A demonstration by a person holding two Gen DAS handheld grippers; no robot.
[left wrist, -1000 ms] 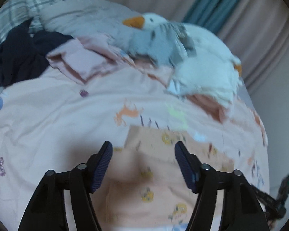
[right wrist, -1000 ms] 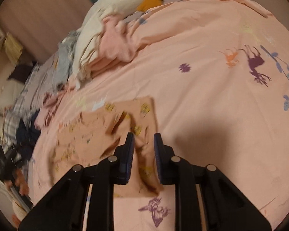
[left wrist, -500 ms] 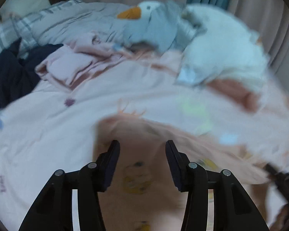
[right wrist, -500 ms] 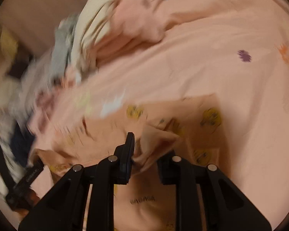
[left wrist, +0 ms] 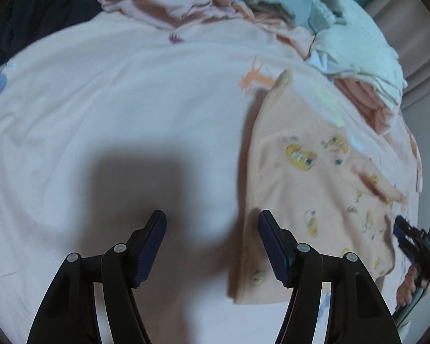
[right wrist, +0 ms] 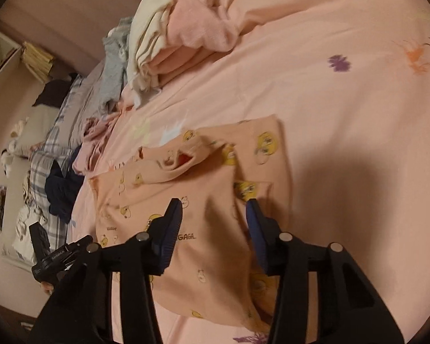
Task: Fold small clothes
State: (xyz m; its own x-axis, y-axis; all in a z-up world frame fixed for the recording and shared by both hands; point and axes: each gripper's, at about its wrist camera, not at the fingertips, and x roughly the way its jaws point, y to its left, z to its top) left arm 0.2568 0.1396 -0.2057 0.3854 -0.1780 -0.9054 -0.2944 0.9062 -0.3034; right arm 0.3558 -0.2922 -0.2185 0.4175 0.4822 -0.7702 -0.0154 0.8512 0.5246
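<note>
A small peach garment with yellow cartoon prints (right wrist: 203,206) lies folded over on the pink printed bedsheet (right wrist: 344,109). My right gripper (right wrist: 213,215) is open just above it, one finger on each side of the folded panel. In the left wrist view the same garment (left wrist: 309,177) lies to the right, and my left gripper (left wrist: 212,229) is open and empty over bare sheet (left wrist: 114,100), its right finger at the garment's left edge. The other gripper (left wrist: 415,246) shows at the far right edge.
A heap of unfolded clothes, pink (right wrist: 197,28), cream (right wrist: 149,25) and grey (right wrist: 114,66), lies at the back of the bed. A dark navy garment (left wrist: 34,14) lies at the back left. Plaid pillows (right wrist: 51,154) and a wall are at the left.
The right gripper opened and let go of the garment fold, which now lies laid over. The left gripper opened wider and moved left, off the garment onto bare sheet.
</note>
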